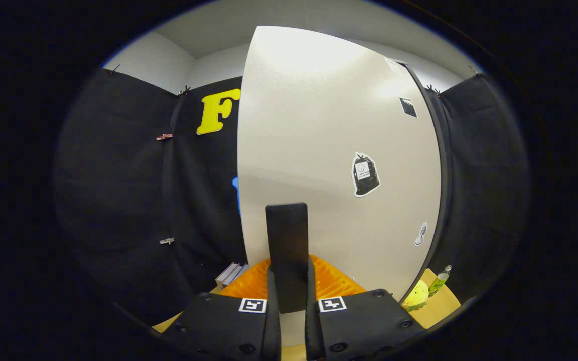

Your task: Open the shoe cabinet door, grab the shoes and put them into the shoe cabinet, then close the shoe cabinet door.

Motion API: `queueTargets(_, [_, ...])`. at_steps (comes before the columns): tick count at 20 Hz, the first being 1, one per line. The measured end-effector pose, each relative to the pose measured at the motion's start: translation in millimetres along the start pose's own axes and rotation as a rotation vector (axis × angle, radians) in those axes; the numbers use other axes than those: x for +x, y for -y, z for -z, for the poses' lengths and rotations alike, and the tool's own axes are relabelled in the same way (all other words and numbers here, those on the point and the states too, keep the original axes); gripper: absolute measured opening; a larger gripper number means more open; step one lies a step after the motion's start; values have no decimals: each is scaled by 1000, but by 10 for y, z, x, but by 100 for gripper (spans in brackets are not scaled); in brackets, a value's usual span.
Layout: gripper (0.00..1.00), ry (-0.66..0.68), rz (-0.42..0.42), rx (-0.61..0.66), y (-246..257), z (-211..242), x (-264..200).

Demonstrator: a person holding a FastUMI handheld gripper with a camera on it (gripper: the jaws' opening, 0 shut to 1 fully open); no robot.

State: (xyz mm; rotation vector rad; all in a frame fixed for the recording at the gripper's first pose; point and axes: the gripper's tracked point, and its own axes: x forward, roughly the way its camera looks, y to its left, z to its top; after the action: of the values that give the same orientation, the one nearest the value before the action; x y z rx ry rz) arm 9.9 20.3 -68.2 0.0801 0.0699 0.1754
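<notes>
Gripper view shows the white shoe cabinet door [339,150] rising just ahead of the fingers, and the gripper [287,281] is clamped with both fingers on a dark upright handle [287,250] standing in front of it. Behind the handle lies an orange ribbed tray [334,283]; to the right, past the door's edge, a green bottle [439,281] and a yellow object [416,297] sit on a tan surface [439,306].

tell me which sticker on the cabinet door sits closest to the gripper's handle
The black bag-shaped sticker. It is nearest the dark handle the gripper is shut on; the other stickers lie further toward the door's far edge.
</notes>
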Motion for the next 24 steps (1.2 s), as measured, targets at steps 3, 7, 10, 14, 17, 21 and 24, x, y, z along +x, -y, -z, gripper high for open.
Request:
queueTargets(3, [22,-1,-19,5,145,-3,-323])
queueTargets(7, [22,-12,-23,14,418,-14,-700])
queueTargets(10, [22,-11,8,15,703,-30,-1002])
queueTargets(14, [21,-14,73,0,1165,-52,-1346])
queueTargets(17, [21,-11,101,33,1463,-86,-1517])
queueTargets(21, [23,-10,124,153,1828,-101,-1667])
queueTargets(24, [21,-7,152,141,1983,-117,-1640])
